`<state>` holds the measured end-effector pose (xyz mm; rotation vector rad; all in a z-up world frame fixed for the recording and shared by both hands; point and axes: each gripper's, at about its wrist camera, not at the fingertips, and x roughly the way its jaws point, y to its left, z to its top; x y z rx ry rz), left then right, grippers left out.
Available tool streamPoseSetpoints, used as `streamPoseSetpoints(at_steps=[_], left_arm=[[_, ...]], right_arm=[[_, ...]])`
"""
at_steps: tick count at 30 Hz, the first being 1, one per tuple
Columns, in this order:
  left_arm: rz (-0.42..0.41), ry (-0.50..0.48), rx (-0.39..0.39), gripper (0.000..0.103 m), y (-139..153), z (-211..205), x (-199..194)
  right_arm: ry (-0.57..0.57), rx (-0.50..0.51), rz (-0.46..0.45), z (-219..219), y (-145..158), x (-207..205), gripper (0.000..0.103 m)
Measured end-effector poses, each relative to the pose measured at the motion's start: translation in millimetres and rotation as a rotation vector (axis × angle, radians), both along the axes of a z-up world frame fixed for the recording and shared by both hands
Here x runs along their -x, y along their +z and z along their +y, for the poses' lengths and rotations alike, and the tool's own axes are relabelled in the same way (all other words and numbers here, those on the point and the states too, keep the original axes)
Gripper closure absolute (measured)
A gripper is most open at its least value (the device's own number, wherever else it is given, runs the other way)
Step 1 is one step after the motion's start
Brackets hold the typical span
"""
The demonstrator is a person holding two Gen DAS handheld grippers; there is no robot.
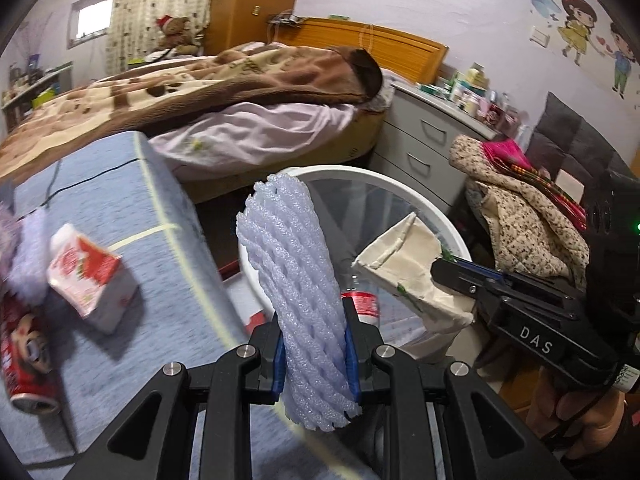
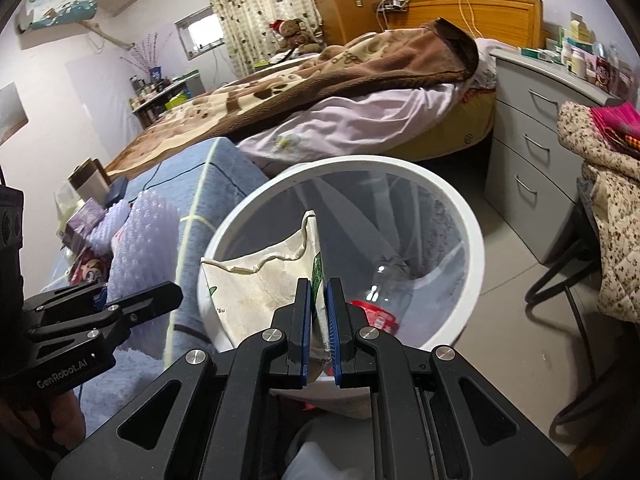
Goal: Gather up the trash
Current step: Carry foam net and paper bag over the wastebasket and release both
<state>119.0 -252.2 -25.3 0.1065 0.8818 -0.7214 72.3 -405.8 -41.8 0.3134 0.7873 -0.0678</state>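
My left gripper [image 1: 314, 344] is shut on a pale purple foam net sleeve [image 1: 294, 280] and holds it upright beside the white bin [image 1: 432, 200]. My right gripper [image 2: 319, 312] is shut on a flattened cream paper carton [image 2: 260, 276] and holds it over the bin's rim [image 2: 472, 232]; carton and gripper also show in the left wrist view [image 1: 404, 264]. A clear bottle with a red label [image 2: 374, 314] lies inside the bin. On the blue-covered surface [image 1: 132, 208] lie a red-and-white milk carton [image 1: 88, 280] and a red can [image 1: 24, 360].
A bed with a brown blanket [image 1: 200, 84] stands behind. A grey drawer unit [image 2: 532, 152] with bottles on top is at the right. A chair with clothes [image 1: 520, 208] stands right of the bin. More clutter [image 2: 84, 220] lies on the blue surface.
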Motion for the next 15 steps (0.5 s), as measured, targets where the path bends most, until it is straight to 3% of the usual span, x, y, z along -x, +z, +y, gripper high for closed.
streamPoseSetpoints(at_steps=[8, 11, 14, 15], left_arm=[[0.079, -0.041, 0.044, 0.079, -15.6, -21.1, -15.1], [0.097, -0.045, 0.060, 0.074, -18.2, -24.2, -19.9], [0.102, -0.047, 0.090, 0.057, -16.6, -22.9, -22.1], [0.101, -0.046, 0.099, 0.051, -15.8, -22.5, -22.4]], right_arm=[[-0.040, -0.008, 0.025, -13.9, -5.0, 0.6, 0.095], [-0.045, -0.018, 0.037, -17.5, -6.9, -1.0, 0.093], [-0.058, -0.019, 0.034, -18.4, -6.8, -1.0, 0.075], [-0.061, -0.021, 0.028, -19.0, -6.3, -0.7, 0.060]])
